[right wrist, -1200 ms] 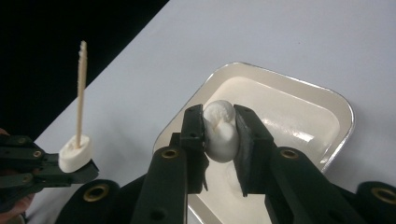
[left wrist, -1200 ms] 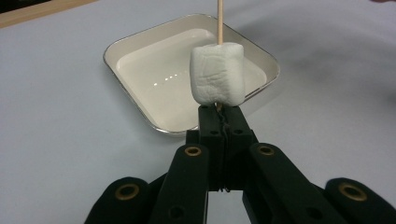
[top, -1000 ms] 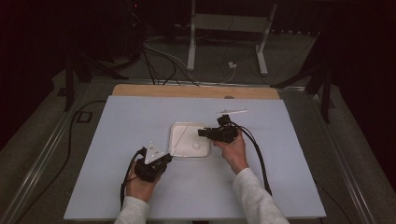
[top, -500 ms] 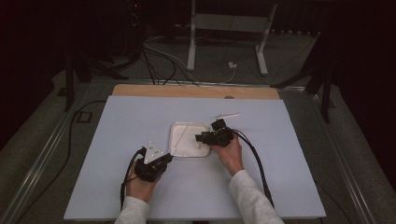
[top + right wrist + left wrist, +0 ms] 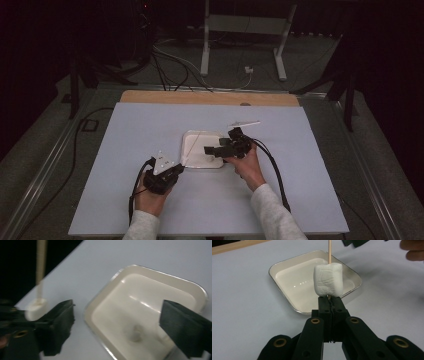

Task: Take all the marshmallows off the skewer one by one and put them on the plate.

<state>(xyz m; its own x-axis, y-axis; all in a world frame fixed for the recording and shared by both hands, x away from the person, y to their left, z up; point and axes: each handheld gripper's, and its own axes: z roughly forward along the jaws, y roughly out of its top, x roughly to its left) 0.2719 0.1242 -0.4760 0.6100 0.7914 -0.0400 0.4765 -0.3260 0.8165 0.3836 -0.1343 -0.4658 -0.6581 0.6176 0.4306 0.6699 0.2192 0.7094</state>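
A white marshmallow (image 5: 328,280) is speared on a thin wooden skewer (image 5: 329,251). My left gripper (image 5: 329,300) is shut on the skewer just below it, near the front rim of a shallow white tray (image 5: 287,287). In the high view, the left gripper (image 5: 179,169) sits at the tray's (image 5: 195,137) near left corner, and the skewer (image 5: 192,145) slants up over the tray. My right gripper (image 5: 210,150) hovers over the tray's right side with its jaws wide apart, pointing left. In the right gripper view, the right gripper (image 5: 117,315) frames the tray (image 5: 150,300), with the marshmallow (image 5: 36,308) to the left.
A second pale stick (image 5: 245,123) lies on the light blue table cover (image 5: 280,190) behind the right hand. A wooden board edge (image 5: 210,97) runs along the far side. Cables trail from both grippers toward the person.
My right gripper has slid a little left and nearer over the tray, toward the marshmallow. The left gripper and skewer have stayed put.
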